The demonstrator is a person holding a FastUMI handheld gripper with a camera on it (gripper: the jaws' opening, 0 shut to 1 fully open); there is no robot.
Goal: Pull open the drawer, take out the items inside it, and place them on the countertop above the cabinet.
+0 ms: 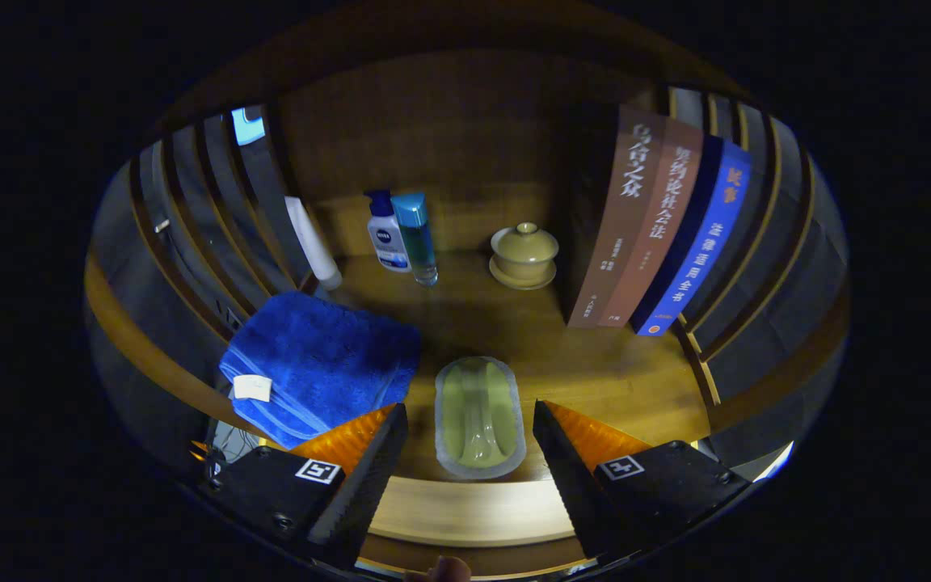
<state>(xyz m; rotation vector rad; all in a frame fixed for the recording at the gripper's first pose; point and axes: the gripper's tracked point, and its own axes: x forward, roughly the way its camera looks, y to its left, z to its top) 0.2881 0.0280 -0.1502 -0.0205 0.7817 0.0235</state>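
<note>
Tongs sit nearest the lens, spread wide apart and gripping nothing, their two fingers flanking a gap. Lying flat on the wooden tabletop in that gap, just ahead of the tips and touching neither, is a pale oblong tray with a greenish inside; what it holds, if anything, is hard to make out in the dim light. To the left of it, beside the left finger, a folded blue towel with a small white tag lies flat, its near corner hidden behind that finger. Farther back stand a white pump bottle and a clear blue-capped bottle, touching or nearly so. A white tube leans against the slatted side at the left. A tan lidded cup on a saucer stands near the back, just left of three upright books. Below the fingers a fingertip shows, mostly cut off. No drawer front can be told apart in the dark near edge.
</note>
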